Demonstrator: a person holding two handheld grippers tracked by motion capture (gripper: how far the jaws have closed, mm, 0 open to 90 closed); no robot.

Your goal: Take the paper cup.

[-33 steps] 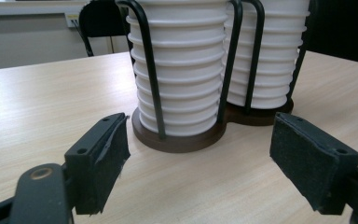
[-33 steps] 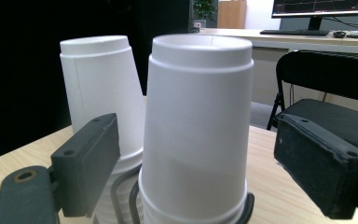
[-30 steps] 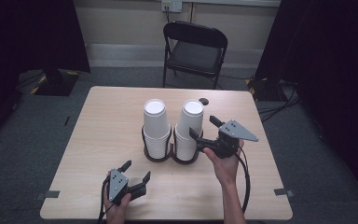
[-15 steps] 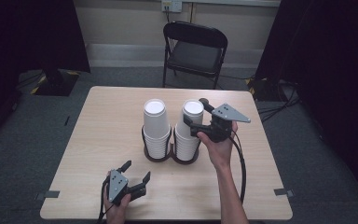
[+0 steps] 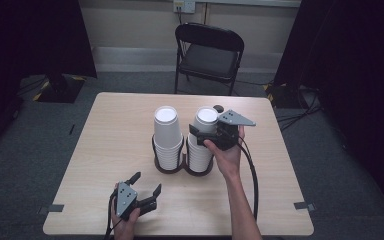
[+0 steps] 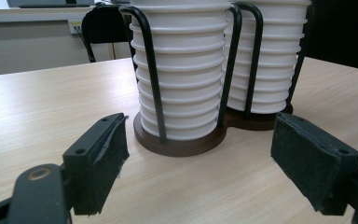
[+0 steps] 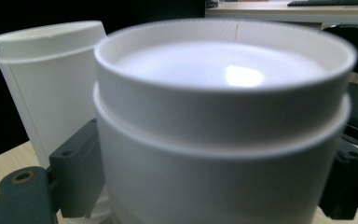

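The bench point(image 5: 105, 150) spreads pale and wooden across the high view, with a black folding chair point(image 5: 209, 55) standing on the floor beyond its far edge. Near the middle of the bench sits the dark cup holder point(image 5: 182, 165), a twin base with black wire hoops, and it carries two stacks of upturned white paper cups side by side. The left stack point(image 5: 167, 135) stands alone, untouched. The right stack point(image 5: 203, 135) is where the action is: the right hand-held gripper point(image 5: 206, 134) is up at the top cup point(image 7: 223, 121), its jaws set either side of that cup's wall just under the rim, as the right gripper view shows up close. Whether the pads are actually pressing on the cup, I cannot tell; they sit tight beside it. The person's right hand point(image 5: 227, 155) holds that tool from the stack's right side, cable trailing back along the forearm. Down at the near edge, well apart from the holder, the left hand-held gripper point(image 5: 147, 192) rests low over the bench, jaws spread wide and holding nothing, facing the holder's base.
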